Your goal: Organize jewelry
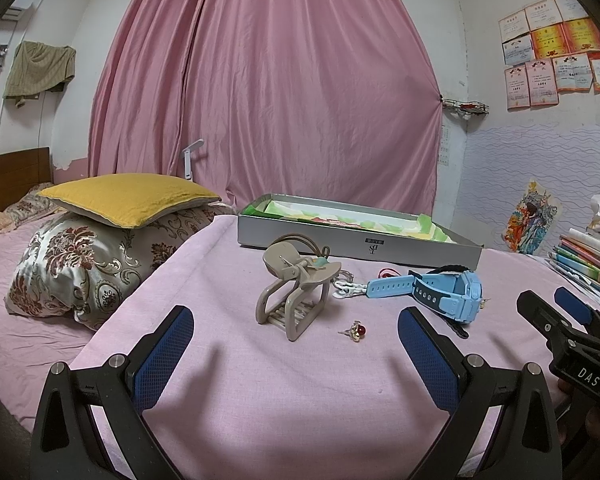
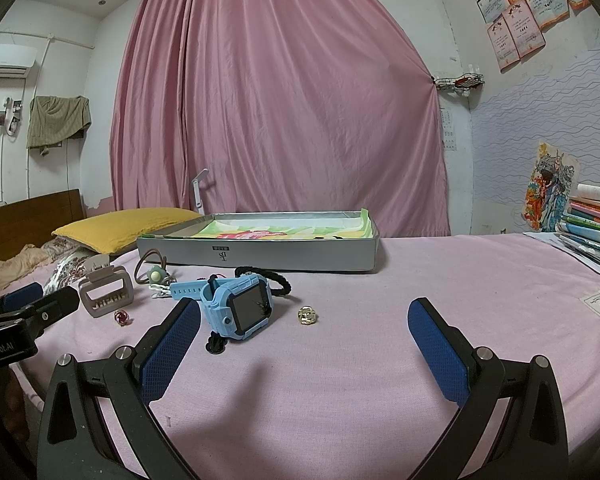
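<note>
On the pink bedsheet lie a beige hair claw clip (image 1: 294, 292) (image 2: 106, 290), a red-and-gold earring (image 1: 356, 331) (image 2: 121, 317), a blue smartwatch (image 1: 440, 294) (image 2: 236, 306), a gold ring-like piece (image 2: 308, 315), a black braided band (image 2: 278, 280), a white chain (image 1: 350, 290) and a brown hair tie with a green charm (image 2: 154, 272). Behind them stands an open grey box (image 1: 360, 244) (image 2: 260, 256) lined with green paper. My left gripper (image 1: 296, 340) is open and empty, just short of the earring. My right gripper (image 2: 304, 334) is open and empty, near the watch and ring.
A yellow cushion (image 1: 128, 198) on a floral pillow (image 1: 80, 264) lies to the left. A stack of books (image 2: 592, 220) sits at the right by the wall. A pink curtain (image 1: 268, 80) hangs behind the bed. The right gripper shows in the left wrist view (image 1: 572, 332).
</note>
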A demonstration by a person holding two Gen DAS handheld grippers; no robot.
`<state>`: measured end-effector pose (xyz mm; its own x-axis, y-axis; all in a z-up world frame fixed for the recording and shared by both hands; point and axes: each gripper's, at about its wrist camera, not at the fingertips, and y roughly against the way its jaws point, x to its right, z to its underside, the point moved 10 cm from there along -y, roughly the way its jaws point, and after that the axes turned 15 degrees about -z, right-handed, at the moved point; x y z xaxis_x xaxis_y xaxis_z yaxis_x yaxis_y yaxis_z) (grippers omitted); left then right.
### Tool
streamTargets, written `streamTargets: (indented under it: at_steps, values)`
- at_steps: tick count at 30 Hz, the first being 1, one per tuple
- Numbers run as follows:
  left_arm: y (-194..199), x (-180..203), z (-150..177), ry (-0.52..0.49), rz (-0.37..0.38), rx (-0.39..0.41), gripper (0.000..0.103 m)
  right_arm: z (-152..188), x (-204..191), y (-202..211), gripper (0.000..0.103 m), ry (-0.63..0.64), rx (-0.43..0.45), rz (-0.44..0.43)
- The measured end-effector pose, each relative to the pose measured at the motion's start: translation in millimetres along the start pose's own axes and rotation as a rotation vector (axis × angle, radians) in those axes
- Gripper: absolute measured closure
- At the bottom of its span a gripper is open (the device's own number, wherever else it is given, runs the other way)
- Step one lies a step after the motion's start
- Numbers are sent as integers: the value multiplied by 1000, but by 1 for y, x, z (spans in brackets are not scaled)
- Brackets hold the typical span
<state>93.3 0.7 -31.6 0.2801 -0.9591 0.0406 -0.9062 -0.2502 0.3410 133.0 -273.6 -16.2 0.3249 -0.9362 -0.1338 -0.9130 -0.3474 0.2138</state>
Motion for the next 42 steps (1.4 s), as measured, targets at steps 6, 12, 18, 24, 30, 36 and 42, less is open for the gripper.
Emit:
streamTargets:
  at_steps: [6, 12, 18, 24, 30, 36, 42]
  values:
    - [0, 0, 0, 0, -1, 0, 1, 0, -1, 0, 1, 0, 0, 0]
    - [0, 0, 0, -1, 0, 0, 1, 0, -1, 0, 1, 1, 0, 0]
    - [0, 0, 0, -1, 0, 1, 1, 0, -1, 0, 1, 1, 0, 1]
    - [0, 0, 0, -1, 0, 1, 1, 0, -1, 0, 1, 2, 0, 1]
    - [0, 0, 0, -2, -1, 0, 1, 0, -1, 0, 1, 2, 0, 0]
    - [1, 0, 0, -3, -3, 1, 1, 0, 0, -2, 1, -15, -13, -28]
    - [-2, 5, 1, -16, 10, -12, 1, -3, 5, -8, 1, -5, -47, -32]
